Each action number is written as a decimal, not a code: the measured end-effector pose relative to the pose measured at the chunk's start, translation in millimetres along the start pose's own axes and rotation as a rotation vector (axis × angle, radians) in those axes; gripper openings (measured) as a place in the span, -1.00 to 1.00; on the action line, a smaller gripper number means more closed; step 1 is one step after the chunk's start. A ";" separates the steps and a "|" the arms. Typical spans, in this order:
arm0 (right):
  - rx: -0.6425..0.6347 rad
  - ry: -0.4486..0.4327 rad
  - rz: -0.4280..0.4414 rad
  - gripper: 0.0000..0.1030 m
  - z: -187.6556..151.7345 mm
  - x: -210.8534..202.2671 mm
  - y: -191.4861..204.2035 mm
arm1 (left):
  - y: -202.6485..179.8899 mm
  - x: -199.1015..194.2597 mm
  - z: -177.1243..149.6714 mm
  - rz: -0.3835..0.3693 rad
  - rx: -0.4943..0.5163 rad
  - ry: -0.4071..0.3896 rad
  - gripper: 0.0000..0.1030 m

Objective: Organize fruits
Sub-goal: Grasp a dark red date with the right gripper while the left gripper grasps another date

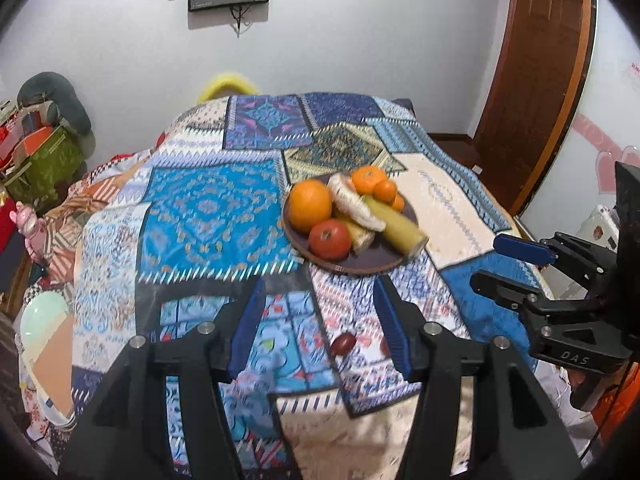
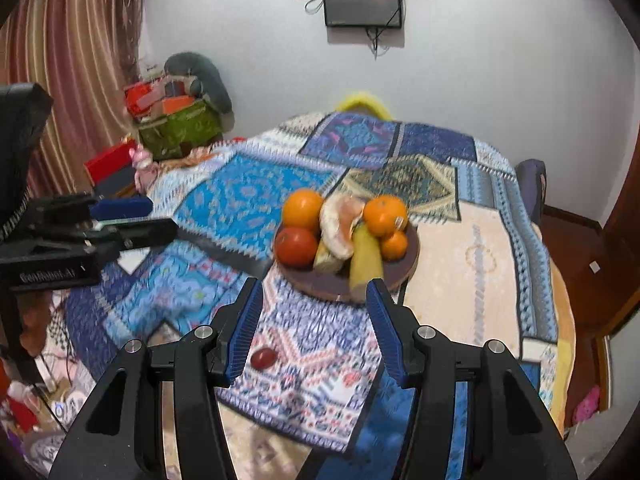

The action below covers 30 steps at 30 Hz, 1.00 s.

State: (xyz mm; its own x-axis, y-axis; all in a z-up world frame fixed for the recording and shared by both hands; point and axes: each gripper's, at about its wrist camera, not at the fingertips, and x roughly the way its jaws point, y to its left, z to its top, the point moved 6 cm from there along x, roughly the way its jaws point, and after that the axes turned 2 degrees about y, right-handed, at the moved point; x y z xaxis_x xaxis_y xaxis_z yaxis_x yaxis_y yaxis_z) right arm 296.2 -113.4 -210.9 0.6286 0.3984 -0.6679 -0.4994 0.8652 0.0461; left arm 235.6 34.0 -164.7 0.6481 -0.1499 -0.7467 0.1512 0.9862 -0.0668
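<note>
Both your left gripper (image 1: 318,322) and right gripper (image 2: 314,326) hang empty, fingers apart, so next reach for the small red fruit (image 2: 263,358) lower centre, short of the plate (image 2: 320,284).

Only two markings can be read. In the left wrist view, at the right edge of the frame a little below the middle, the black body of the right gripper (image 1: 516,264) carries the pale raised letters "DAS" on its underside.

In the right wrist view, at the left edge of the frame around mid-height, the black body of the left gripper (image 2: 136,220) bears a line of pale lettering that seems to read "GenRobot.AI"; it is blurred and the first letters are uncertain.

The pink marks on the wall at the far right of the left wrist view are too small to read.
</note>
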 end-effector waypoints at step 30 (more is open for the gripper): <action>-0.020 0.260 0.109 -0.41 -67.8 91.8 43.2 | 21.2 67.2 -59.0 -0.024 -0.018 0.150 0.08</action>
State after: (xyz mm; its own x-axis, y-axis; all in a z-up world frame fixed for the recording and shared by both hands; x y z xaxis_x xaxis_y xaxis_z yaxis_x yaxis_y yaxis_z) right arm 291.9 -60.2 -320.5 0.3977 0.3948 -0.8282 -0.5690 0.8142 0.1149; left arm 238.3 48.9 -255.4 0.5258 -0.1625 -0.8350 0.1510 0.9838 -0.0964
